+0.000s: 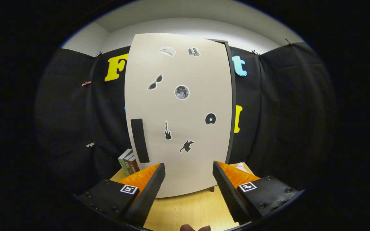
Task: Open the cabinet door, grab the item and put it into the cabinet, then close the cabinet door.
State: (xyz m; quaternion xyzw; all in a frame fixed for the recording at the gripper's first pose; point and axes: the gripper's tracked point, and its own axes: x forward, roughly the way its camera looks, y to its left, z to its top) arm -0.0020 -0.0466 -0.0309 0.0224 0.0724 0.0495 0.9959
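A tall cabinet (178,112) with a pale door stands on the wooden table (185,211) straight ahead of my gripper. The door looks shut and carries several small stickers. A dark vertical handle strip (139,140) sits low on the door's left side. To the left of the cabinet, beyond my left finger, stand two upright books (129,163). My gripper (189,175) is open, its fingers wide apart with nothing between them, held just short of the door's lower part.
The cabinet's dark side panel (233,106) shows along the right. A small paper scrap (240,166) lies on the table right of the cabinet. Black cloth walls close in the booth on both sides.
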